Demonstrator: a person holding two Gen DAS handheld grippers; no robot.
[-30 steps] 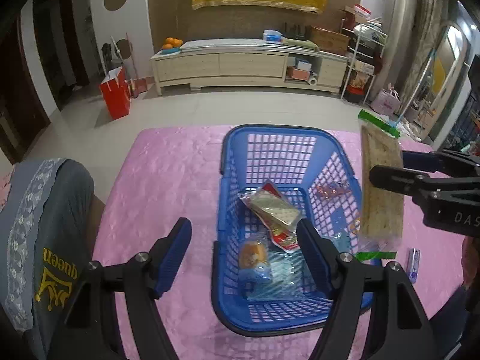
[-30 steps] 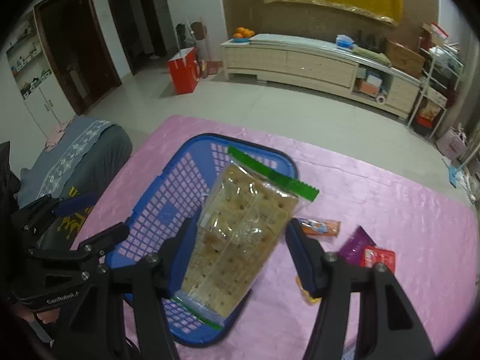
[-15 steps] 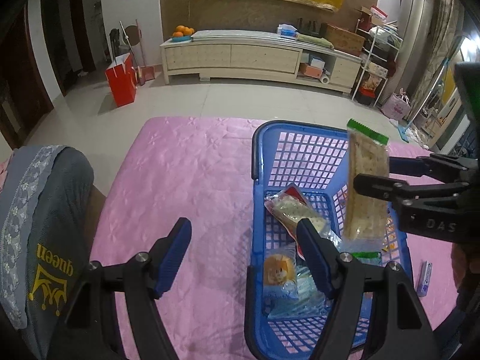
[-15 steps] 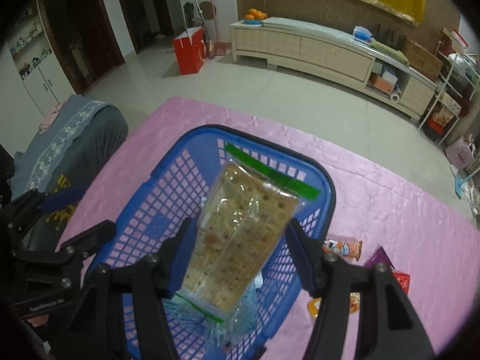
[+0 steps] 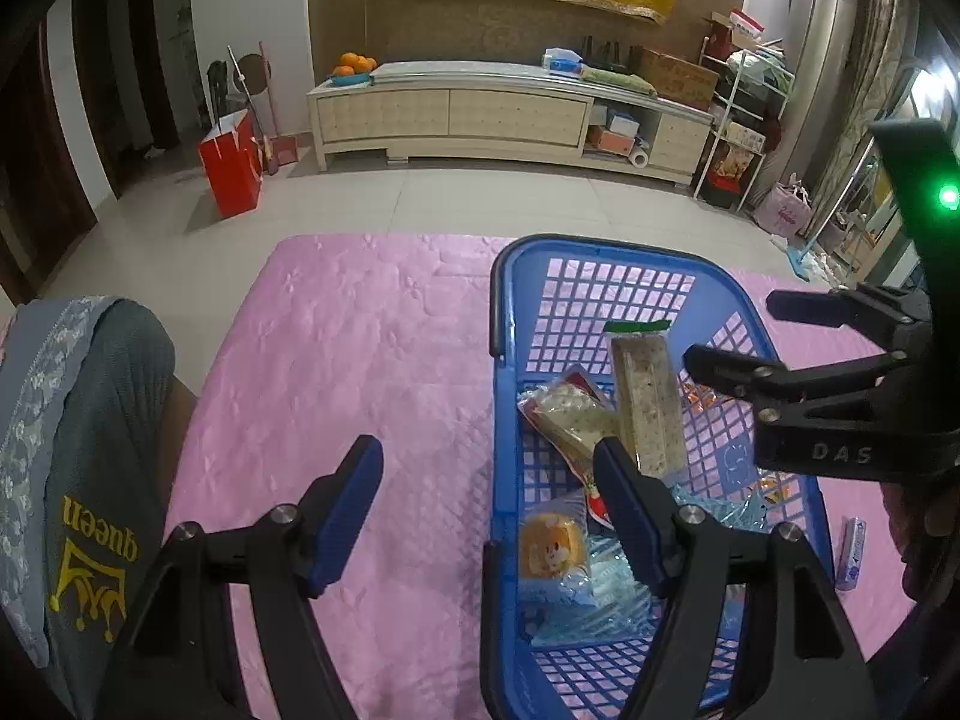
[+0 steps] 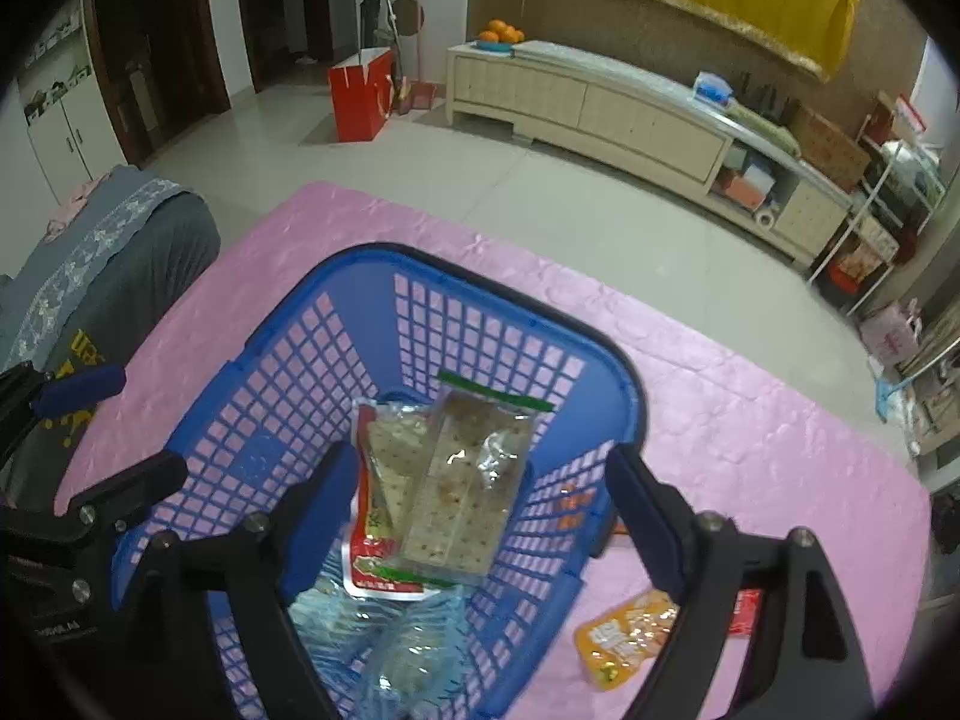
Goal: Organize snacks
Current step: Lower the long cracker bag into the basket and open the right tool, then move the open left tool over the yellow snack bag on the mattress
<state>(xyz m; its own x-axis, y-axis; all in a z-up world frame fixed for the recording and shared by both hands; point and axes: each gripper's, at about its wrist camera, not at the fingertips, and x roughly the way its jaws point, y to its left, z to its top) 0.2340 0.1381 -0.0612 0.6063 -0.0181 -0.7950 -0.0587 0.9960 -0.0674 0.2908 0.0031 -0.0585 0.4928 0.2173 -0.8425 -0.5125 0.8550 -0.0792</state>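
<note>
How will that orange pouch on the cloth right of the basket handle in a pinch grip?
The orange pouch lies flat on the pink cloth with crinkled, shiny film, so it will probably flex and feel light. The gloss suggests that it may slip between pads. Lying so flat, it likely needs a low, angled approach from the right gripper, whose jaws stand open above the blue basket.

Basket (image 6: 624, 396) sits mid-frame on the table (image 6: 750, 420), cracker pack (image 6: 468, 480) lying inside against a second packet (image 6: 384, 468) on its left, wrappers (image 6: 390, 648) below them, and a loose pouch (image 6: 624, 636) outside at lower right
</note>
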